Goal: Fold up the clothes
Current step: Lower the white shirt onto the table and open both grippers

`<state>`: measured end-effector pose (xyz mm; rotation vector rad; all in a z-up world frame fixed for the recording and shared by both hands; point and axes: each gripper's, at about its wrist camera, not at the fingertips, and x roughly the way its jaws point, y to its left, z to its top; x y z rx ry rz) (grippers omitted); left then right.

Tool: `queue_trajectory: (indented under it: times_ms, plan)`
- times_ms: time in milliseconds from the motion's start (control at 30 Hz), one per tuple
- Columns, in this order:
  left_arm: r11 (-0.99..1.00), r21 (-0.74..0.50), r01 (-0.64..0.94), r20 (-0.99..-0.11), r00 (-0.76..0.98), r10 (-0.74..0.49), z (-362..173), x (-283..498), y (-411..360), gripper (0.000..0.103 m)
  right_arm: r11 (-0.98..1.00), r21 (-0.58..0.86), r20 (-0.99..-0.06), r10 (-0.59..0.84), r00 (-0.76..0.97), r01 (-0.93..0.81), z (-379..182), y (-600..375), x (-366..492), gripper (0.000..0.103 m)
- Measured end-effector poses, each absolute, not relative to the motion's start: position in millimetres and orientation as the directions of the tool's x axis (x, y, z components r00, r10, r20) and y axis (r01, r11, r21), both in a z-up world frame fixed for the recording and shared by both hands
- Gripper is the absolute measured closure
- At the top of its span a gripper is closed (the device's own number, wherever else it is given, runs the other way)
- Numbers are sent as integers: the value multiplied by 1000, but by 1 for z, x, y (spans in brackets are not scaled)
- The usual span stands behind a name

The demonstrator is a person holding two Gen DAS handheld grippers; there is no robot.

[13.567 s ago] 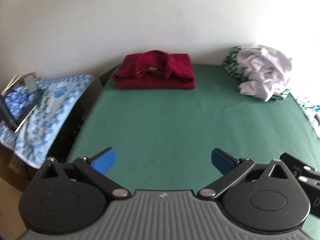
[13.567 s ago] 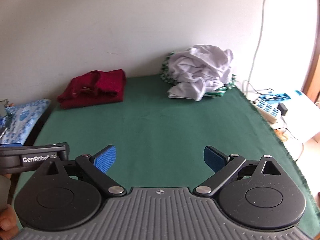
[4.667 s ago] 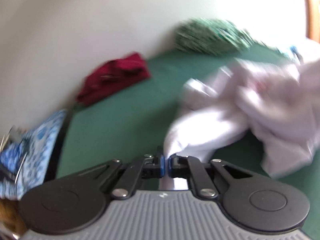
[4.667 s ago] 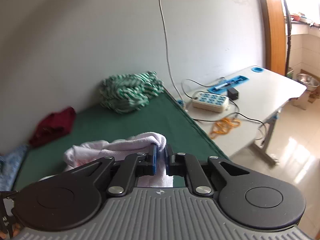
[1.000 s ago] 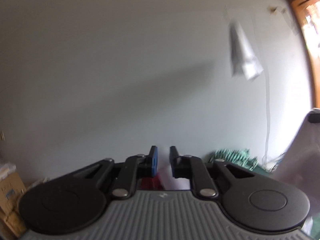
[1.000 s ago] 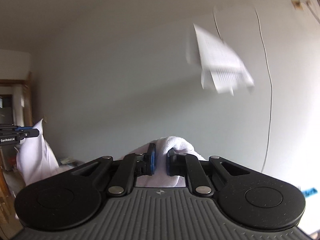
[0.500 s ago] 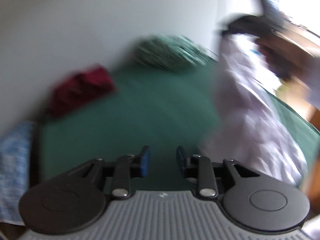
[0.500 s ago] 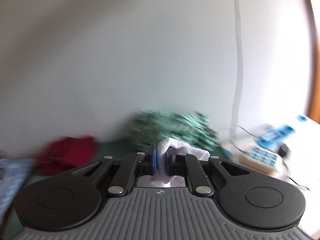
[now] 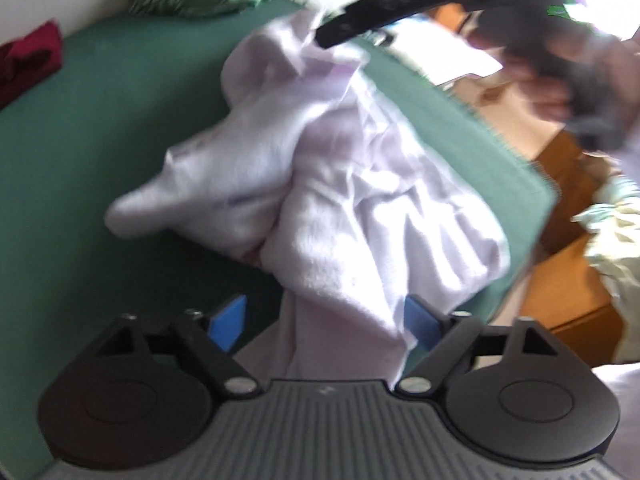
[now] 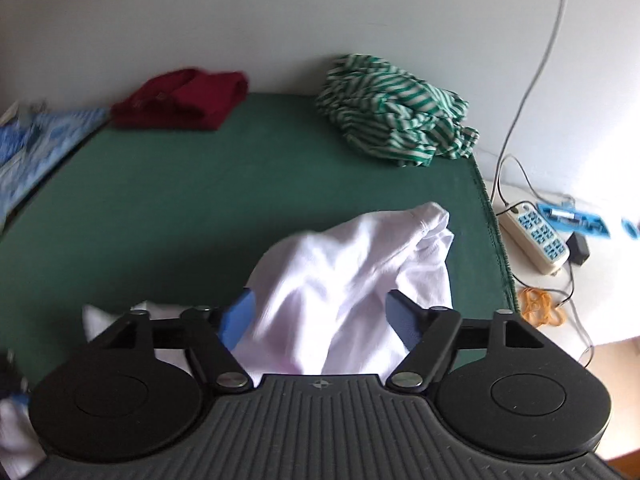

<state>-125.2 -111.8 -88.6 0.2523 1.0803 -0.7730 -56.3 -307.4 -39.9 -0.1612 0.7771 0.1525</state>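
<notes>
Jaws of left hand-held gripper and right hand-held gripper opening, white garment between, unpinched.

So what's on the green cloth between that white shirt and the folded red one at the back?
Nothing: in the right wrist view, only bare green cloth lies between the white shirt and the folded red garment.

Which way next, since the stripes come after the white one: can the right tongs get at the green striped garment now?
Probably yes. The right tongs are opening over the white garment, and bare green cloth lies between them and the green striped garment.
</notes>
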Motion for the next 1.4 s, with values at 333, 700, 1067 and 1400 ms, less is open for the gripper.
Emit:
queue_trajectory:
  times_ms: [333,700,1067,1400]
  plan:
    - [878,-113,464,-807,472,-353,-37,-108,-57,81,980,32,-701,161,695,-195,-59,-317,-43,100]
    - [950,-77,303,-735,626,-259,2,-97,5,95,915,349,-466,358,809,-204,34,-316,38,99]
    - [918,56,392,-774,598,-208,-63,-65,-65,21,946,322,-535,153,831,33,-4,-299,164,79]
    - [913,-31,406,-826,504,-252,-102,-12,-64,74,950,307,-697,183,694,58,-91,-364,-13,52]
